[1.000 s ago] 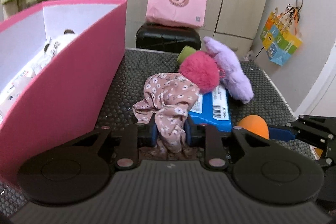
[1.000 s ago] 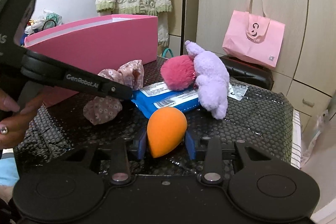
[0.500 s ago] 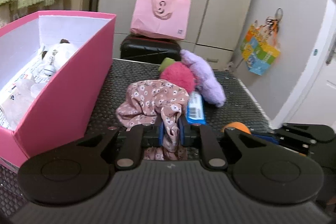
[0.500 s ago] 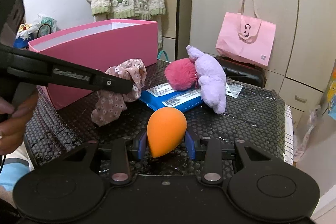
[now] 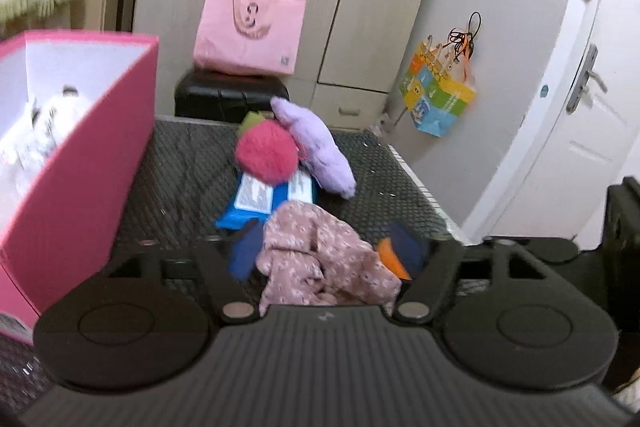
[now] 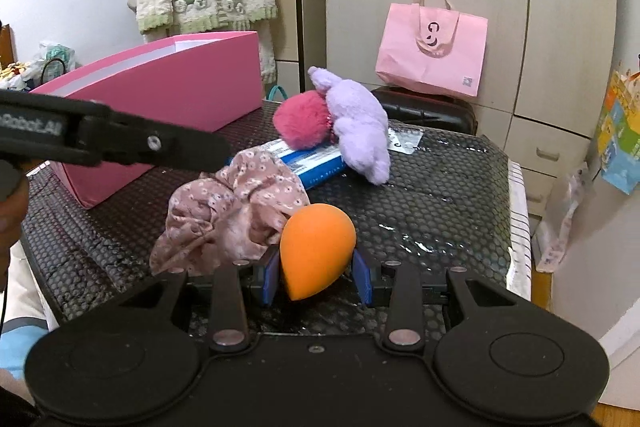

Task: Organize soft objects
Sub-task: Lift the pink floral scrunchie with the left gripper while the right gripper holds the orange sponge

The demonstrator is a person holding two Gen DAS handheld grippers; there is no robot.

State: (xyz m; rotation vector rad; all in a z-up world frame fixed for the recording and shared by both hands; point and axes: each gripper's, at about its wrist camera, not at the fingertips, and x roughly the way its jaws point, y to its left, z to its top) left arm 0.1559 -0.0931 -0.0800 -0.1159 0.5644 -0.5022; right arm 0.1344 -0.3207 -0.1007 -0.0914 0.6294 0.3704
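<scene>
Floral pink cloth, a crumpled scrunchie-like piece (image 5: pixel 320 259), is seen bunched between the spread fingers of the left gripper (image 5: pixel 326 253); its jaws have just been opening, and the blue pads no longer appear pressed on the fabric, which sags on the black dimpled mat (image 6: pixel 440 195). From this gripper the cloth lies directly ahead and slightly below, its longer run stretching across the jaws rather than along them, so the left hand is judged the nearer one for any regrasp. The pink box (image 5: pixel 80 187) stands to the left of that gripper, well apart from the cloth, its open top facing up; a white plush with dark marks (image 5: pixel 44 123) is seen inside it, blurred. The right gripper (image 6: pixel 318 277) is closed on an orange teardrop sponge (image 6: pixel 316 247), its narrow end pointed back toward the camera, with the cloth just beside it on its left. Farther along the mat a magenta pompom (image 6: pixel 302 121) and a lilac plush (image 6: pixel 360 125) rest against each other on a blue packet (image 6: pixel 316 163). It is judged that these items remain to be moved into the box.
</scene>
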